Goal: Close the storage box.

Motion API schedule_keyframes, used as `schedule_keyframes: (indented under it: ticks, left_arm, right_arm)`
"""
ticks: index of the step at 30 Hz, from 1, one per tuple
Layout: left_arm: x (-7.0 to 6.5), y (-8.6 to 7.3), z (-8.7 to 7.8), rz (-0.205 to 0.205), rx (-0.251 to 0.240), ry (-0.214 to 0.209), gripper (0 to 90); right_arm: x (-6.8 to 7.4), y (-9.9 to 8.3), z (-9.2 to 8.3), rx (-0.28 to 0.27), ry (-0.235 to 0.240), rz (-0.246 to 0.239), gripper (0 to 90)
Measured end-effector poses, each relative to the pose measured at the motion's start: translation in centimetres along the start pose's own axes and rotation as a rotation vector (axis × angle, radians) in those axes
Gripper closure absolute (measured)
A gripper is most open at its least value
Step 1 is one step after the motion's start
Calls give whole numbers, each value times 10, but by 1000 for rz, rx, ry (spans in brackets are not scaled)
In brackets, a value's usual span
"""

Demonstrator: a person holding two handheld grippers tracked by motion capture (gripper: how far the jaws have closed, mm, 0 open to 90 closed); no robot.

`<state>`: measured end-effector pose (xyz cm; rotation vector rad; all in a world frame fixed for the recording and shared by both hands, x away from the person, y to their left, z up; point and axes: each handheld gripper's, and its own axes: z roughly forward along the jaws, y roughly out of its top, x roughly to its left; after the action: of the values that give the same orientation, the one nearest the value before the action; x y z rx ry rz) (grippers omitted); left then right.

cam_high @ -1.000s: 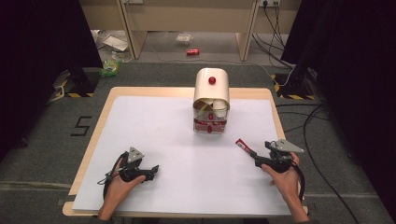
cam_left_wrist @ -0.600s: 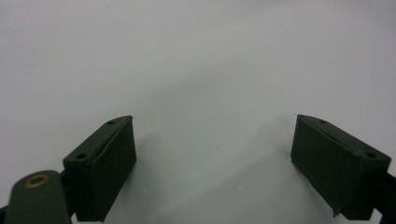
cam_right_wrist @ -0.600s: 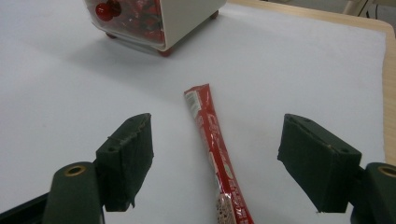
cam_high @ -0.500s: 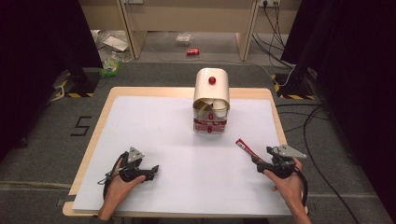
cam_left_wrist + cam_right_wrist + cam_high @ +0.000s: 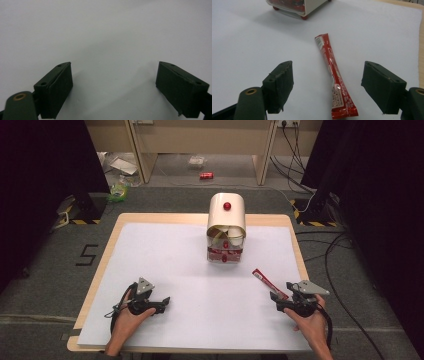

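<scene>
Right gripper view: right tongs [image 5: 328,87] released, sachet [image 5: 335,82] flat on sheet between jaws, untouched. Left tongs [image 5: 115,87] released, empty, resting well apart. Risk: thin sachet slides or buckles if jaws close high. Change: right tongs drew back slightly toward person; sachet, box [image 5: 226,227] unmoved.

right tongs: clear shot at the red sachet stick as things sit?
Probably yes. The right tongs are open with the red sachet stick lying flat on the white sheet between the jaws, nothing over or against it. The dispenser box stands well beyond it.
</scene>
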<state>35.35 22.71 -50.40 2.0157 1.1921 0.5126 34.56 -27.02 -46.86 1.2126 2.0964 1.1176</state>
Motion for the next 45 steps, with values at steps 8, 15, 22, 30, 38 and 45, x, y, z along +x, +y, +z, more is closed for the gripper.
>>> schedule_keyframes:
  ticks: [8, 15, 22, 30, 38, 45]
  left_arm:
    - [0, 0, 0, 0, 0, 0, 131]
    - [0, 0, 0, 0, 0, 0, 131]
    - [0, 0, 0, 1, 0, 0, 131]
    - [0, 0, 0, 0, 0, 0, 131]
    - [0, 0, 0, 0, 0, 1, 131]
    - [0, 0, 0, 0, 0, 1, 131]
  right_arm:
    - [2, -7, -6, 20, 8, 2, 255]
    - [4, -11, -9, 41, 16, 1, 250]
    - [7, -17, -12, 72, 15, -5, 240]
    - [7, -23, -15, 103, 9, -8, 228]
    - [7, -28, -16, 143, 0, -13, 221]
    - [8, -32, -12, 203, 11, -26, 208]
